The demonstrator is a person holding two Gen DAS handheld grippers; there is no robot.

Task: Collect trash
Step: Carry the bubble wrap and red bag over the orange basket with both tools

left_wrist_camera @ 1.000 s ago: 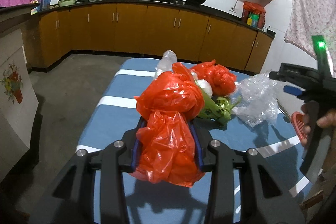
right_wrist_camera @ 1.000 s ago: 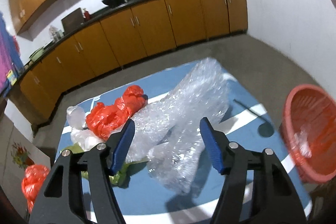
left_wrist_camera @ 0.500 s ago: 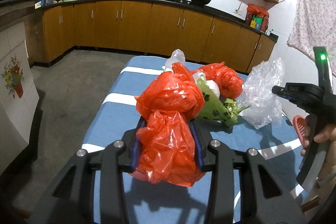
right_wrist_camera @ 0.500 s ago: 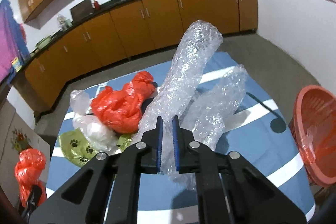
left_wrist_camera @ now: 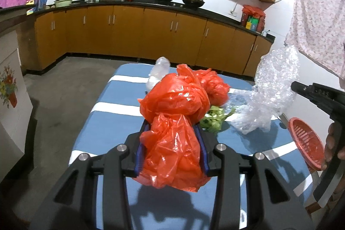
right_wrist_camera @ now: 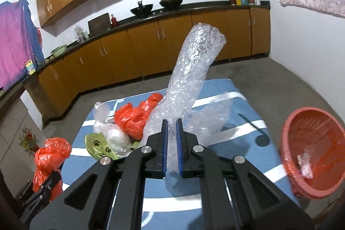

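Now the right gripper (right_wrist_camera: 171, 139), whose jaws stood wide around the bubble wrap (right_wrist_camera: 189, 79) a second ago, is clamped on its lower end and has lifted it partly off the blue striped surface (right_wrist_camera: 232, 137), so that piece looks ready to go to the red basket (right_wrist_camera: 310, 150) at three o'clock. It tilts moderately downward, the wrap rising toward twelve o'clock. Meanwhile the left gripper (left_wrist_camera: 171, 148), also angled down, grasps a red plastic bag (left_wrist_camera: 172, 122) above the surface's near end.
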